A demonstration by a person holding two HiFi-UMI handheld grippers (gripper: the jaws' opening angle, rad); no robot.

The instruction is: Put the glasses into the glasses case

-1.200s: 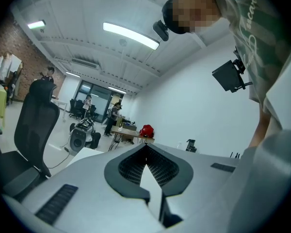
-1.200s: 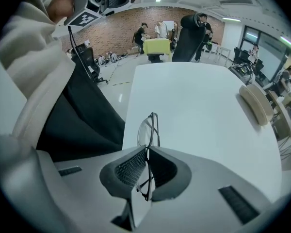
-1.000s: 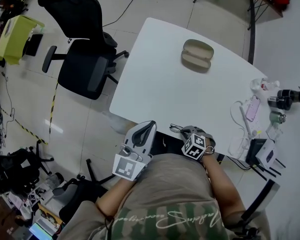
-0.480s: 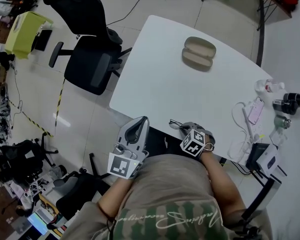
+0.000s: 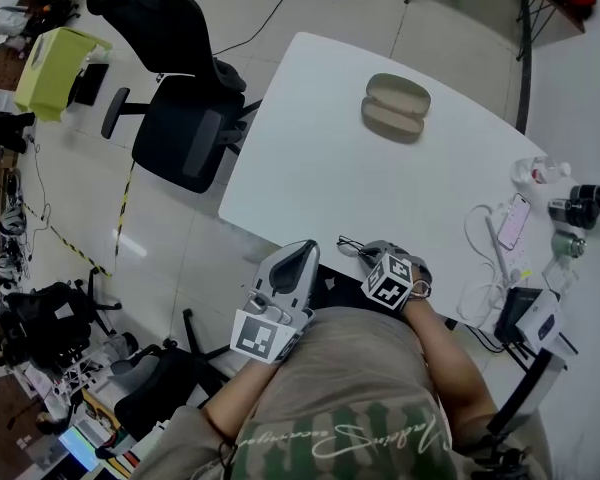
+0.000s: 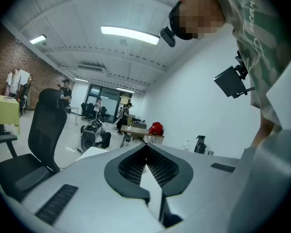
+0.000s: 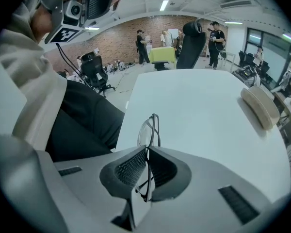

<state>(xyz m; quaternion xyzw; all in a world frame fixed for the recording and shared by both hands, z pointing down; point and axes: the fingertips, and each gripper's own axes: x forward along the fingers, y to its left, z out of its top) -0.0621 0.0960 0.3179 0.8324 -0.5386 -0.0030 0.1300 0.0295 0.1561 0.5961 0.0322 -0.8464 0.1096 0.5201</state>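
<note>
I am holding the glasses [image 7: 150, 127] in my right hand-held gripper [image 7: 146, 152]. Its jaws are squeezing together on the thin dark frame, and the lenses are sticking up past the tips. The glasses are hanging just over the near edge of the table [image 5: 320, 168], close to my body.

I think they are very light, thin and easy to bend or scratch. So I think a soft pinch on the frame, not on the lenses, is the safe way to hold them.

The glasses case [image 5: 395, 107] is lying near the far edge of the table, well apart from the glasses. It looks open, with two tan halves side by side.

My left hand-held gripper [image 6: 146, 149] is hovering off the table, beside the near edge. Its jaws are pressing together with nothing between them.

The table is white, smooth and mostly bare. A phone [image 5: 509, 220] is lying by the right edge. A black chair [image 5: 175, 118] is standing on the tiled floor [image 5: 210, 238] beside the left edge. The room is big and bright.
</note>
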